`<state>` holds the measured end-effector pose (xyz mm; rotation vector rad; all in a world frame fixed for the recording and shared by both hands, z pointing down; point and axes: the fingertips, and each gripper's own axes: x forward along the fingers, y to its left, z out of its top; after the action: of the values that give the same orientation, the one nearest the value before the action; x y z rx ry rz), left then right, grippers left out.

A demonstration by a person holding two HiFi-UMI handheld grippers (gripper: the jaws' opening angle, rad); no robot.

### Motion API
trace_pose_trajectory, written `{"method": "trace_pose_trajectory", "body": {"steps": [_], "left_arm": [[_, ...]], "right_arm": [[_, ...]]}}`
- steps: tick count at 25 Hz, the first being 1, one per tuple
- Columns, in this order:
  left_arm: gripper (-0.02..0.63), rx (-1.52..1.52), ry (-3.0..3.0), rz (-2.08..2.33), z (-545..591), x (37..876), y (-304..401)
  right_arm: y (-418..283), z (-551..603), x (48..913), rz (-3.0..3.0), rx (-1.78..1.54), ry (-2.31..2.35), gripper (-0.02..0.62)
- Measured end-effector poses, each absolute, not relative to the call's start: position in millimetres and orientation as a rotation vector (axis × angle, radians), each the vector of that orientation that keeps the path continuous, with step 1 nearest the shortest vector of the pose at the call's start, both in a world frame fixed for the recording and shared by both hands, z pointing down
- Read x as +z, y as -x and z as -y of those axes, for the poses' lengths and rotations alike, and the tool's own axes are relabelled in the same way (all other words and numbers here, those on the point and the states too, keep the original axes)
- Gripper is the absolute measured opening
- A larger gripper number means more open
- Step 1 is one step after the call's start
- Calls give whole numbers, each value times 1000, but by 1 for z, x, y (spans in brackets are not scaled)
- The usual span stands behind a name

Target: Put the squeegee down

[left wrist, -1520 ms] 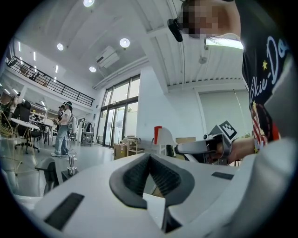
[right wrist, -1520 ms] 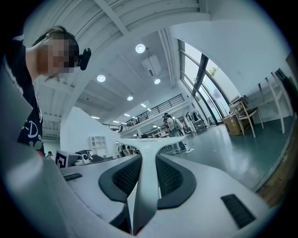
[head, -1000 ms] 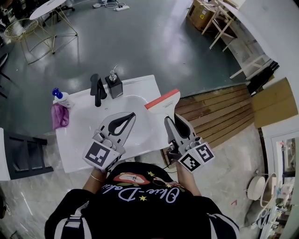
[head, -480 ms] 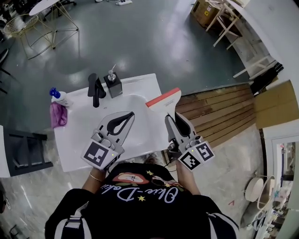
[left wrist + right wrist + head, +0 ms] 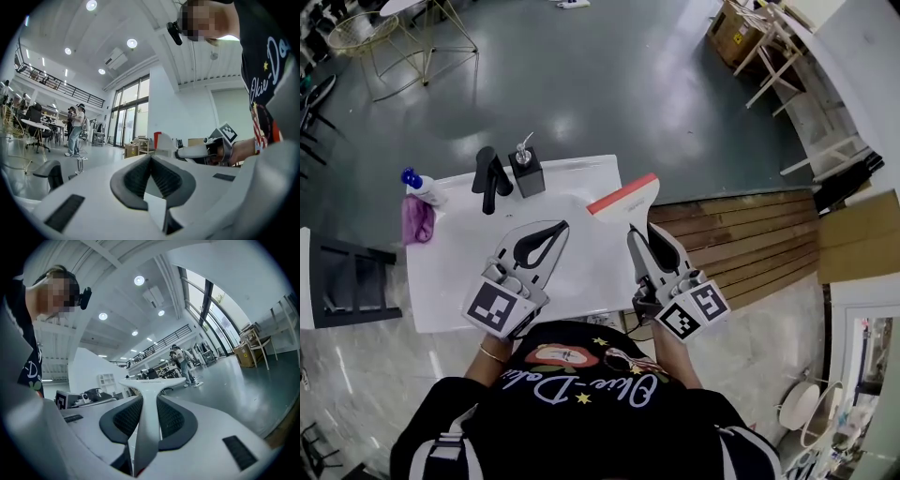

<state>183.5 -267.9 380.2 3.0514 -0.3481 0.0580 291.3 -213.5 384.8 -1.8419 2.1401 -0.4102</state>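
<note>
Two claws: my right pinches the squeegee; my left is pressed together, empty.
Change: little; squeegee still aloft, centre frame, over sink.

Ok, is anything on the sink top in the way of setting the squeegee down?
Nothing visible. The squeegee, in the right gripper, hangs over the bare right side of the sink top; soap dispenser and faucet stand at the back left.

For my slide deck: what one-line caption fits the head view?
Right gripper clamps the red-edged squeegee by its handle over the white sink; left gripper hovers shut and empty.
</note>
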Motion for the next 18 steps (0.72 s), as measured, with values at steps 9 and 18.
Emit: {"method": "trace_pose_trajectory", "body": {"steps": [9, 18], "left_arm": [[21, 70, -3030, 441, 266, 383, -192], [20, 76, -3039, 485, 272, 386, -194]], "right_arm": [[-303, 221, 386, -2205, -420, 1781, 107], [-307, 231, 394, -2232, -445, 1743, 106]]}}
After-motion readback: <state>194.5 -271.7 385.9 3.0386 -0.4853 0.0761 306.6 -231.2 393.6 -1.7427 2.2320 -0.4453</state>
